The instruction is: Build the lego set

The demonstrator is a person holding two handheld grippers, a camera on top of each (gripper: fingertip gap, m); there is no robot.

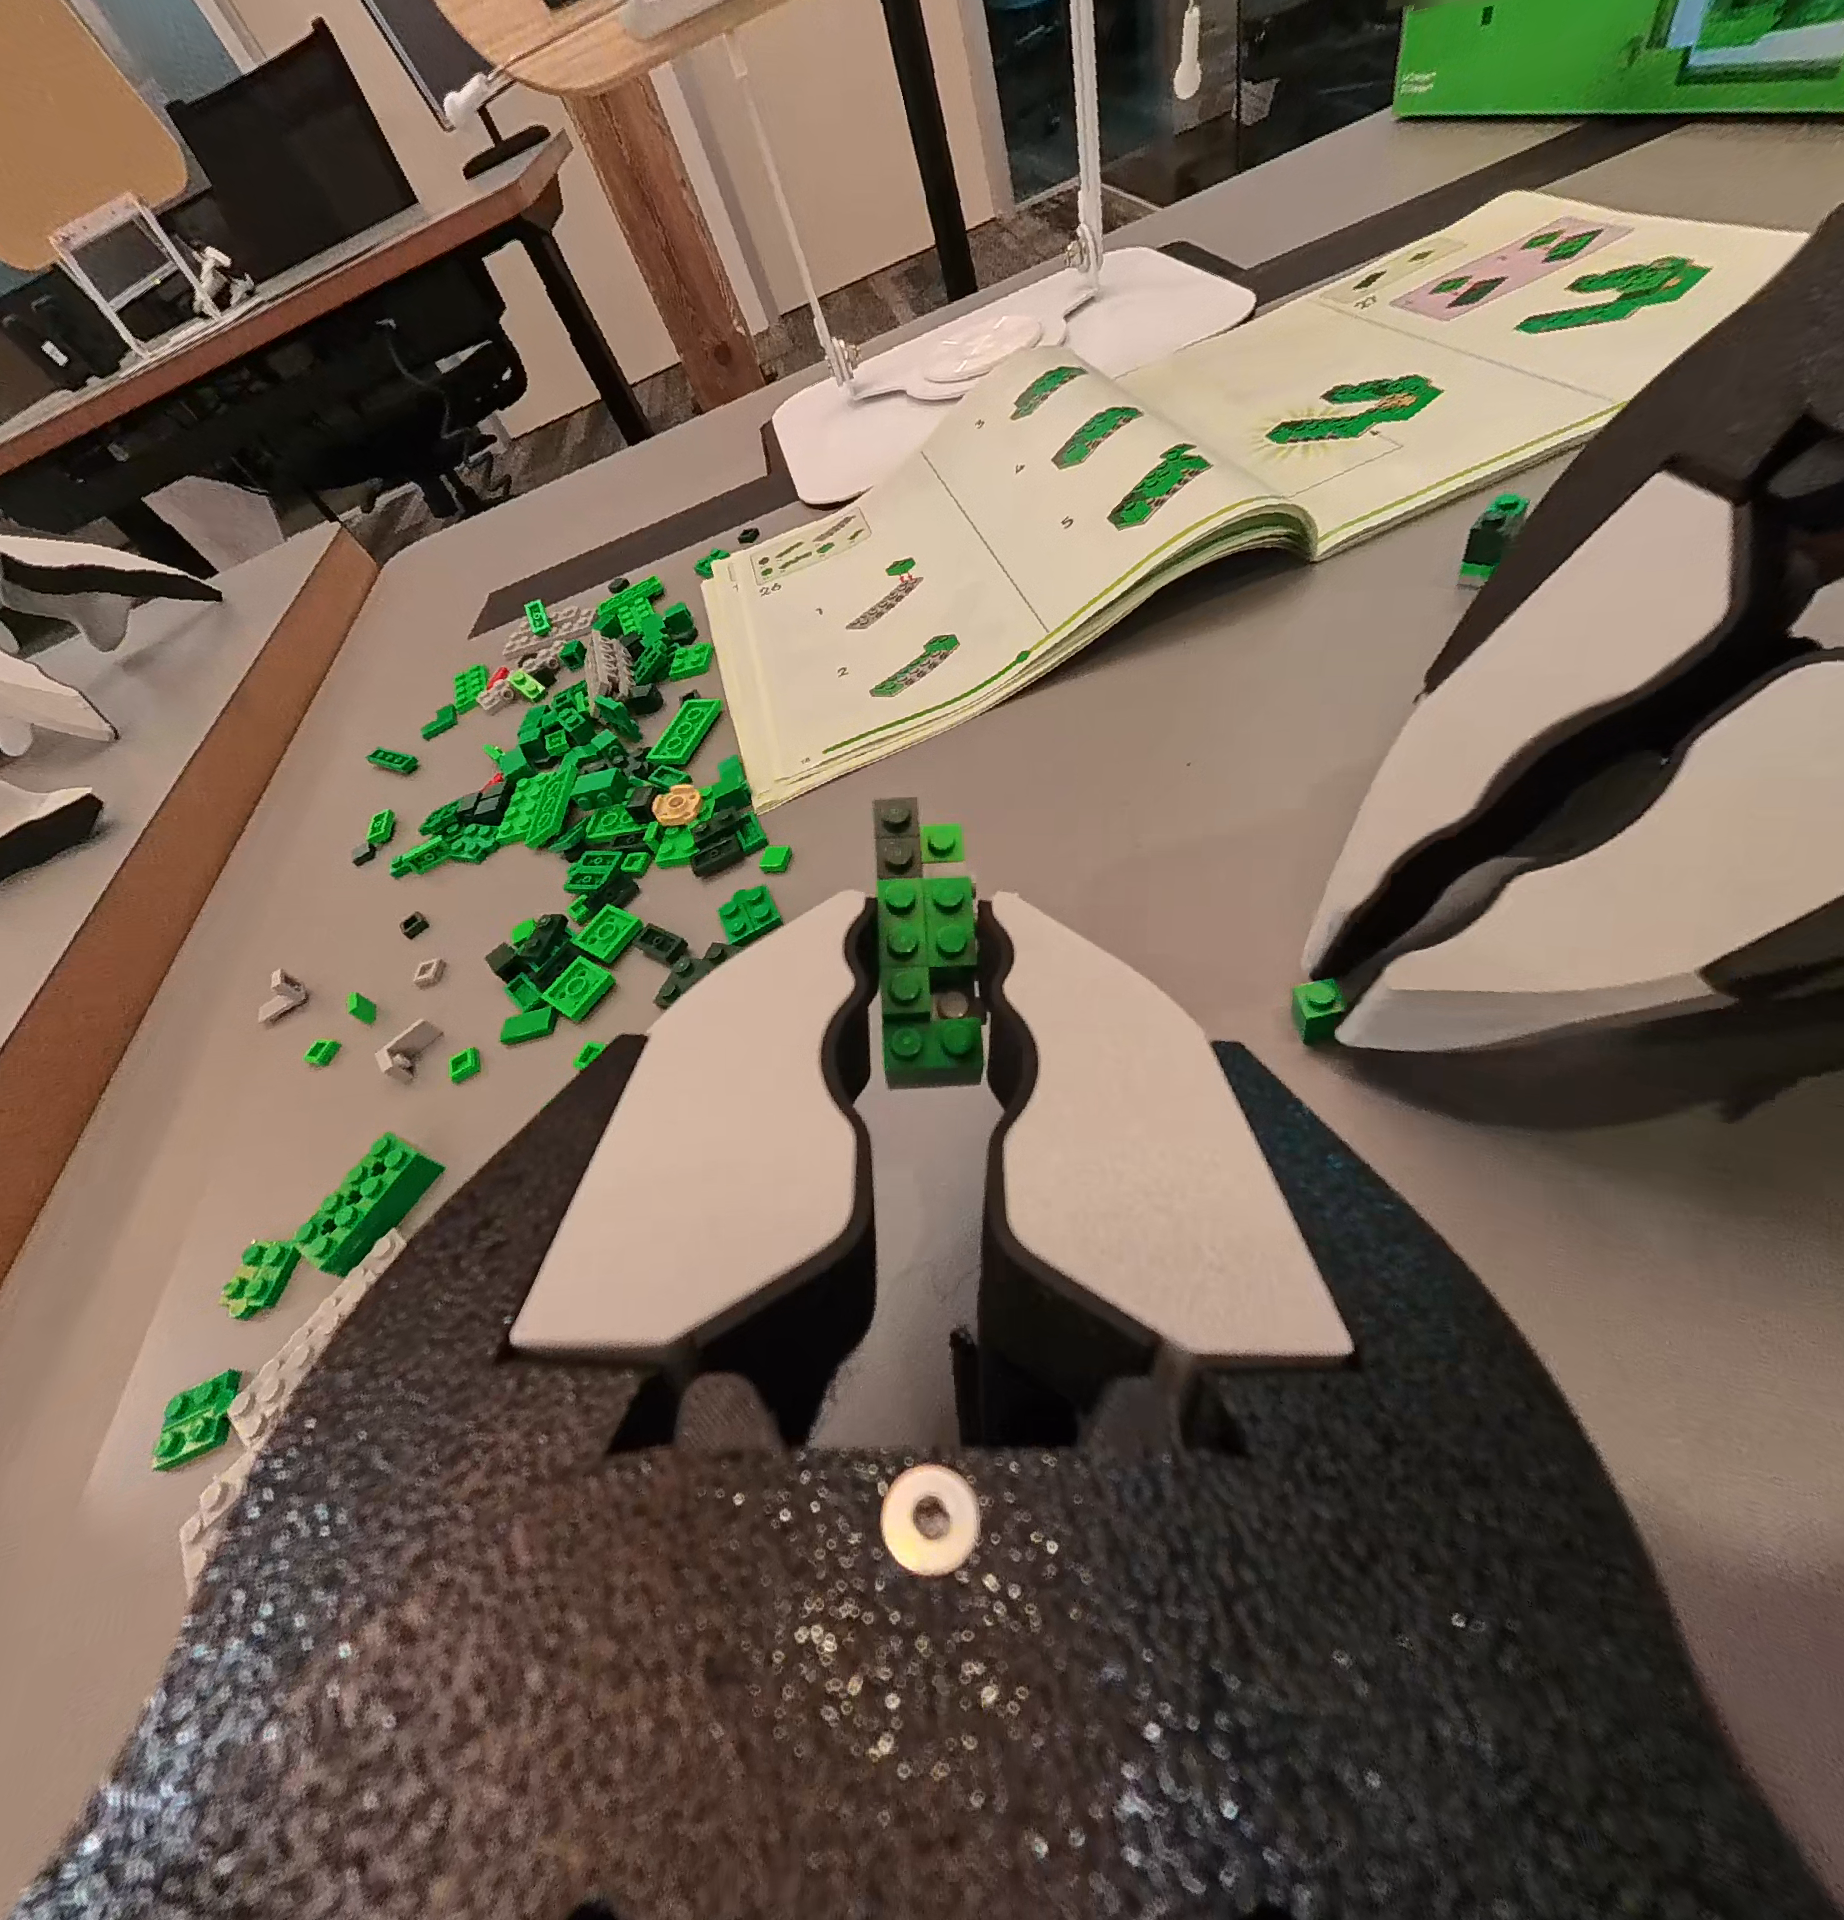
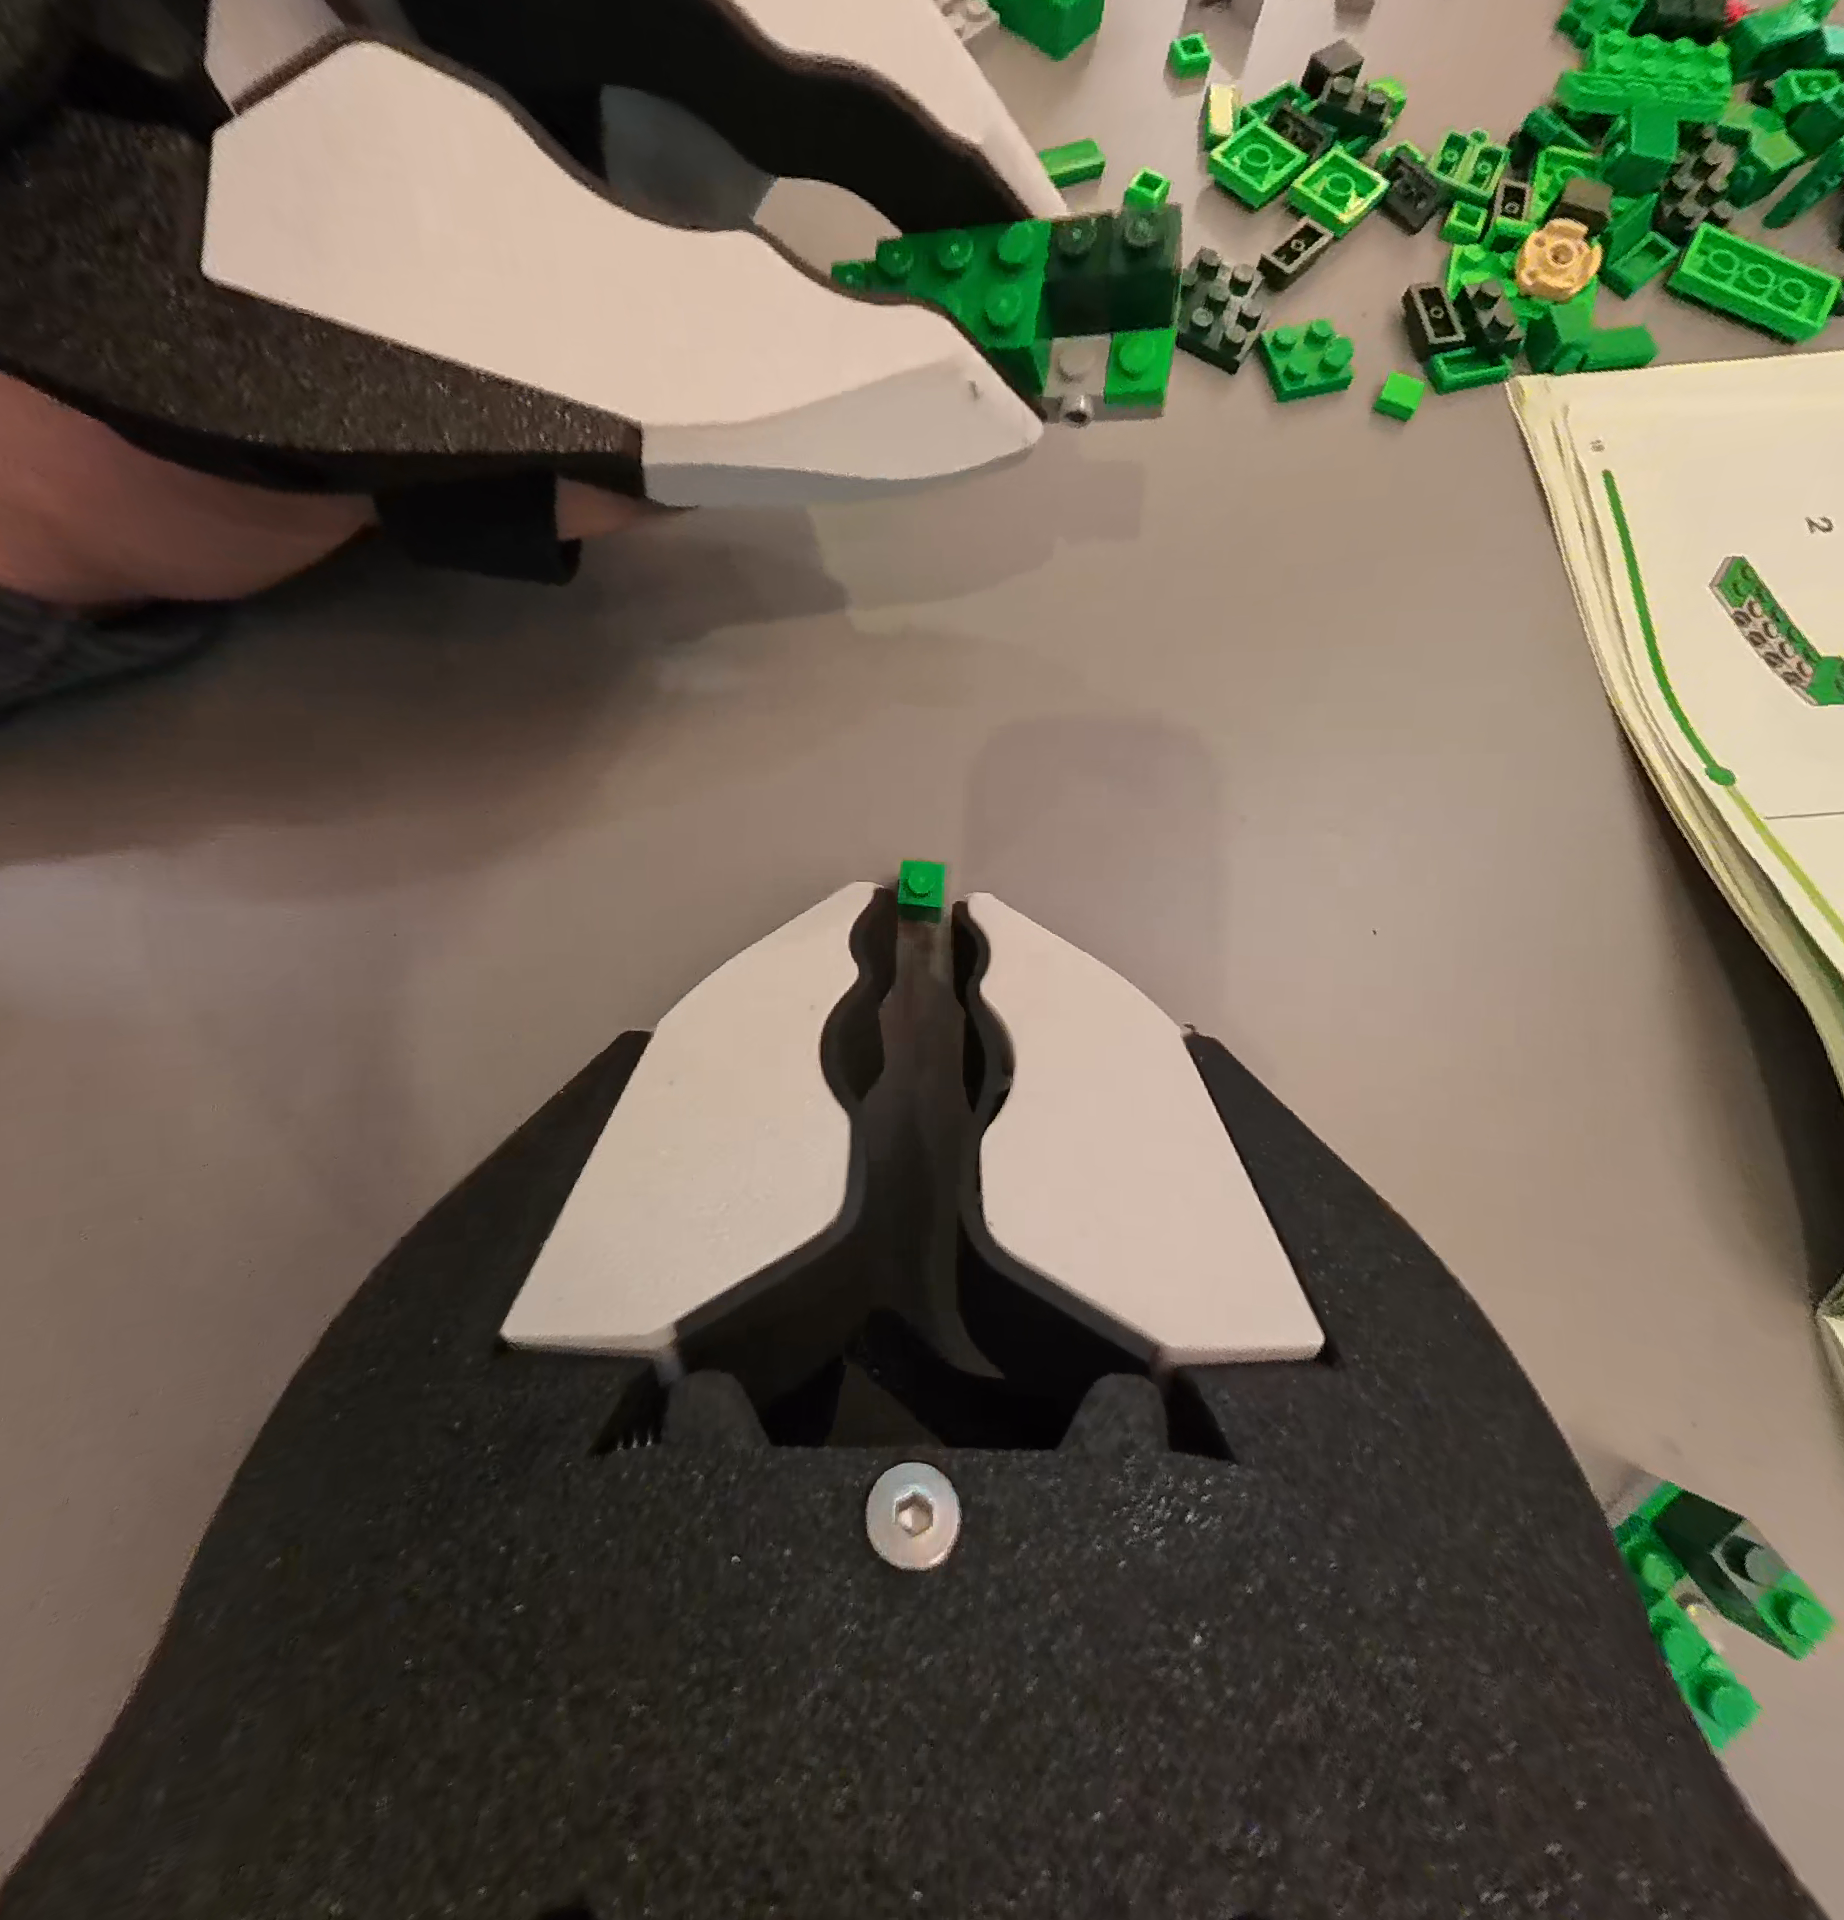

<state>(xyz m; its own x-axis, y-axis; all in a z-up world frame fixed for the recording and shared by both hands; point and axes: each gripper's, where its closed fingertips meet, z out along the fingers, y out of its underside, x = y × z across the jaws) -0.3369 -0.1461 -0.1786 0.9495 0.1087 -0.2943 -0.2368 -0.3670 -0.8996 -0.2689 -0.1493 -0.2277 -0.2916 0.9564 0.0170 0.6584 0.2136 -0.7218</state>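
Observation:
My left gripper (image 1: pixel 928 914) is shut on a green and dark green brick assembly (image 1: pixel 923 966) and holds it above the grey table; it also shows in the right wrist view (image 2: pixel 1043 301), held by the left gripper (image 2: pixel 1037 312) at the upper left. My right gripper (image 2: pixel 920 899) is shut on a small green one-stud brick (image 2: pixel 921 888) at its fingertips, low over the table. In the left wrist view the right gripper (image 1: pixel 1339 997) sits at the right with that small brick (image 1: pixel 1321 1008) at its tip.
A pile of loose green, dark green and grey bricks (image 1: pixel 585 790) lies to the left, with a tan round piece (image 1: pixel 677 805). An open instruction booklet (image 1: pixel 1157 488) lies behind. A white stand base (image 1: pixel 1001 364), a green box (image 1: pixel 1645 52) and another small assembly (image 2: pixel 1718 1600) are nearby. There is about 8 cm between the tips of the two grippers.

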